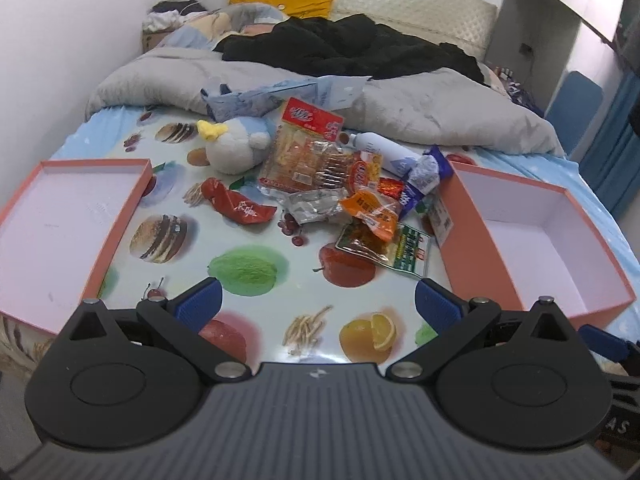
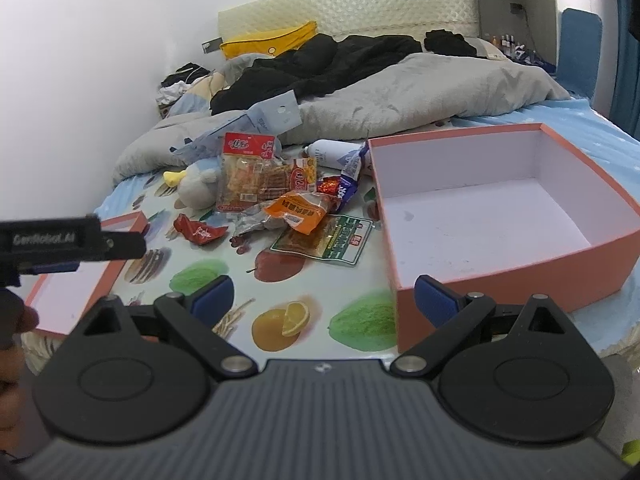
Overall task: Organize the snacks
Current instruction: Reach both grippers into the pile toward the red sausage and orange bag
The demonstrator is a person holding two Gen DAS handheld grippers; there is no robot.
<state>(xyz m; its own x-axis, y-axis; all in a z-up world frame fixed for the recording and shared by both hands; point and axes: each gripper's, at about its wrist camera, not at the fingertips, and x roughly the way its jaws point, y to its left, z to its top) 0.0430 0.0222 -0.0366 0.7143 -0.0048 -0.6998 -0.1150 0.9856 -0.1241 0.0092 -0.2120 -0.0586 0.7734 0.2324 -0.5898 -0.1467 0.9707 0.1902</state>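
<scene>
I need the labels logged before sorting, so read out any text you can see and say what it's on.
"GenRobot.AI": on the black body of the left claw, seen from the right wrist view.
"AS": white letters on a black part at the left view's right edge.
Snack packets, such as the big red-topped packet and the green-labelled packet: printed characters too blurred to read.

Left wrist view: looks forward and slightly down along the bed toward the headboard (image 1: 416,4), from near the foot edge, its own claw (image 1: 318,304) across the bottom of the frame. Right wrist view: same heading, set further right, the deep orange box (image 2: 500,276) close at right of frame. Shared: the snack pile (image 1: 352,192) (image 2: 288,204) at centre, the shallow orange lid (image 1: 120,220) (image 2: 120,268) at left, the grey duvet (image 1: 440,112) (image 2: 400,96) beyond.
</scene>
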